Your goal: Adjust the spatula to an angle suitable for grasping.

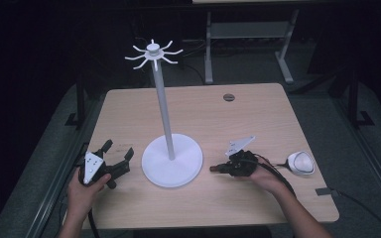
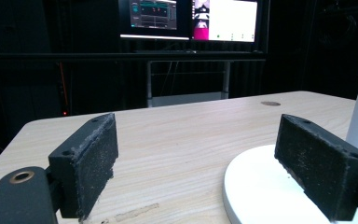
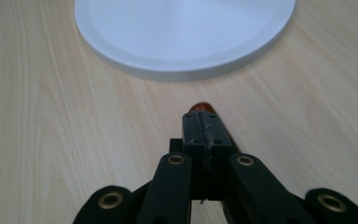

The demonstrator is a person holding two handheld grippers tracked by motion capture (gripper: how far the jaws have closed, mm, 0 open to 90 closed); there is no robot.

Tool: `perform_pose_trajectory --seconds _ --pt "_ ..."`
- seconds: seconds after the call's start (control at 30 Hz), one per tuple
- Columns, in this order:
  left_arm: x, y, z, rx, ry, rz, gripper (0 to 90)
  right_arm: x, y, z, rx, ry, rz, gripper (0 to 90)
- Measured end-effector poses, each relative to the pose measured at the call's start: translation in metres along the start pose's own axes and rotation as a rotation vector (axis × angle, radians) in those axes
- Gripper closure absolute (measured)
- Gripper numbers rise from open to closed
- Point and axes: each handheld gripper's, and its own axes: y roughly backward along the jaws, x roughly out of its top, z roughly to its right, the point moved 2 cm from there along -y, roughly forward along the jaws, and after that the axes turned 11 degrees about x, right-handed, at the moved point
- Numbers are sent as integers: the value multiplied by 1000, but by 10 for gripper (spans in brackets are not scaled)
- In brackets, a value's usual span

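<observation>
Beside the white round-based hook stand (image 1: pixel 171 159), the right gripper (image 3: pixel 204 122) clamps a small reddish-brown object (image 3: pixel 200 107); left gripper (image 1: pixel 115 154) gapes empty. Next: probably lifting it to a hook.

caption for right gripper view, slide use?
Right gripper, jaws shut on a small red-brown object, facing white stand base.

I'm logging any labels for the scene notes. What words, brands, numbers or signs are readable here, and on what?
None can be read.
The two monitors behind the table show bright windows; their text is too small and blurred to read.
The white stand, the left gripper and the right gripper bear no visible lettering.
</observation>
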Motion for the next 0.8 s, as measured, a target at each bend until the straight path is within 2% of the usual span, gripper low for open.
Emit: perform_pose_trajectory --seconds 0.17,0.2,0.23,0.33,0.67,0.8 --pt "0 0 0 0 0 0 126 -6 -3 4 -22 1 -37 900" --pt "0 0 0 0 0 0 126 -7 -2 5 -19 3 -37 900" --pt "0 0 0 0 -1 0 126 -7 -2 5 -14 -18 -27 900" --pt "0 0 0 0 -1 0 126 -8 -1 7 -27 -2 -33 900" --pt "0 0 0 -1 0 0 126 -11 1 12 -41 -35 -23 900" --pt "0 0 0 -1 -1 0 126 -14 4 19 -62 -43 -19 900"
